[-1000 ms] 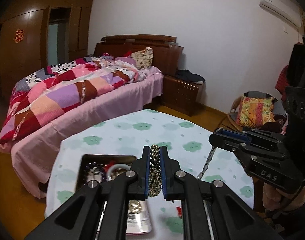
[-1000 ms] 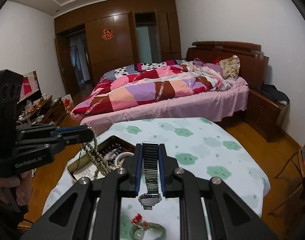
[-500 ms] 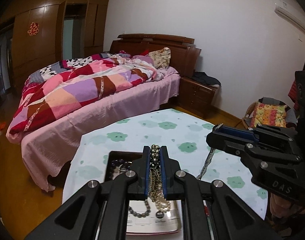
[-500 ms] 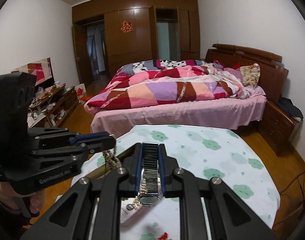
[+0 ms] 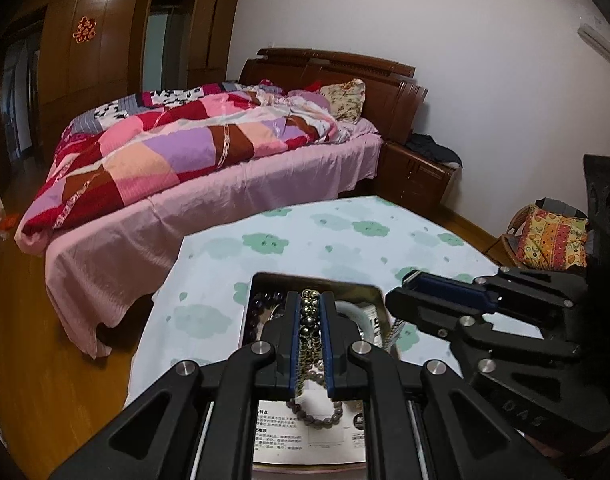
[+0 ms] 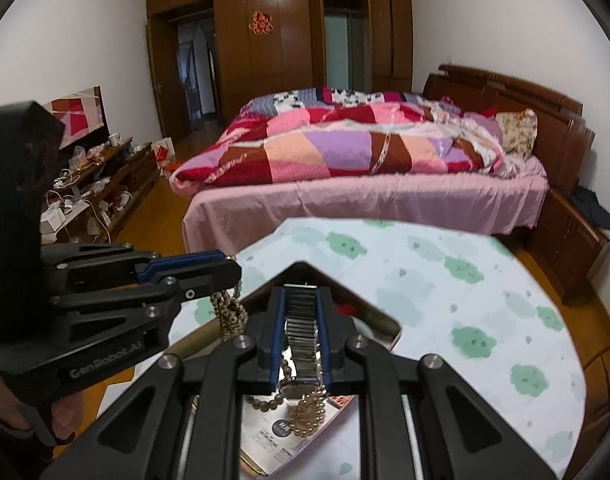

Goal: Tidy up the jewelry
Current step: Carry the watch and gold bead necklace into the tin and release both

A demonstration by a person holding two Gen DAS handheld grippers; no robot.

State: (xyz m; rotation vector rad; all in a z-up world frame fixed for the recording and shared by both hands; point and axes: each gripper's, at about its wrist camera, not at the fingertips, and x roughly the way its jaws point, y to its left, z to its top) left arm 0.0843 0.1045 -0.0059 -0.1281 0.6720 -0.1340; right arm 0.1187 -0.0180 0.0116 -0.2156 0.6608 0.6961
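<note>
Bedroom table (image 5: 345,240), cloud-print cloth, bed (image 5: 209,184) behind. Left gripper (image 5: 309,312): jaws clamped on bead necklace (image 5: 309,320), its loops hanging over the metal tin (image 5: 261,280). Right gripper (image 6: 301,312): jaws clamped on metal-band watch (image 6: 301,332), dial hanging above the tin's printed card (image 6: 281,428). Change since a second ago: both grippers have come down and across, from beside the tin to directly over it. Each gripper's body blocks part of the tin.

Tin's (image 5: 317,280) near contents masked by the tool, printed card (image 5: 305,436) text too small, air conditioner (image 5: 601,40) cropped.
</note>
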